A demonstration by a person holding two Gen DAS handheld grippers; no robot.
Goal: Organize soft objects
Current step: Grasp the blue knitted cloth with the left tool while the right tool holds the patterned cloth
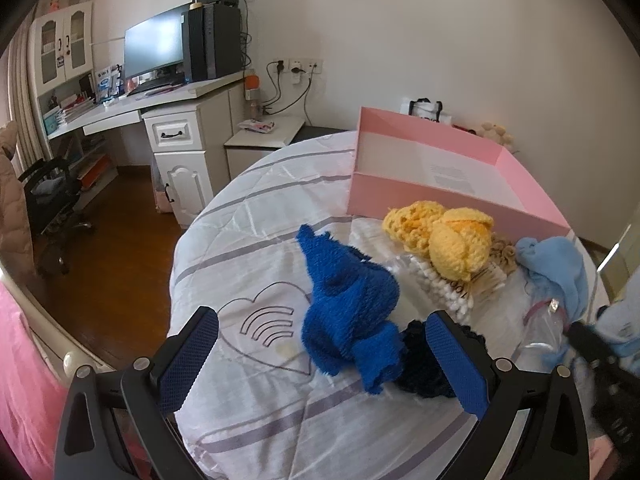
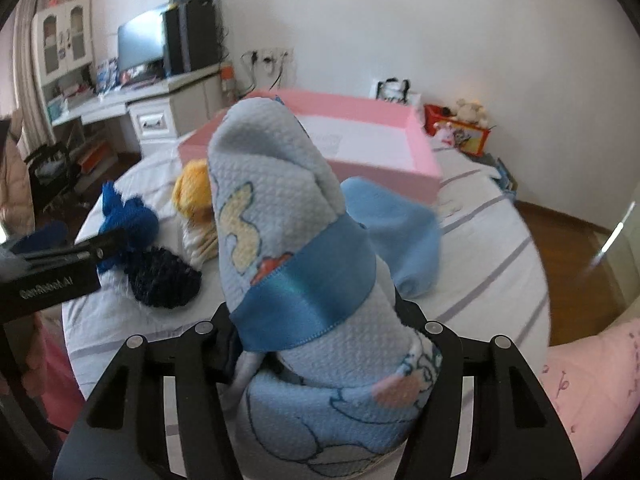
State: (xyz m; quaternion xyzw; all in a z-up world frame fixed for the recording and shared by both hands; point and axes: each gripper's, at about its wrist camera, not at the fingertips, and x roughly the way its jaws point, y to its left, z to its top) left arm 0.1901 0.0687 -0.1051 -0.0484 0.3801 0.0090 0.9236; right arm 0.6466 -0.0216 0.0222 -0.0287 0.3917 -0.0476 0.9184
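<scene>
On bed, left hand-held gripper (image 1: 322, 364) agape, right hand-held gripper (image 2: 320, 360) clamping patterned blanket (image 2: 288, 240)

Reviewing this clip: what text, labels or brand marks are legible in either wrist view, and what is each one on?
"GenRobot.AI" (slightly blurred): on the side of the left gripper, seen from the right wrist.
Grey printed paragraph inside the pink box: too small to read.
Label on the cotton swab pack: too small to read.

White desk (image 1: 168, 98), wooden floor (image 1: 120, 216), white walls (image 1: 440, 20).
</scene>
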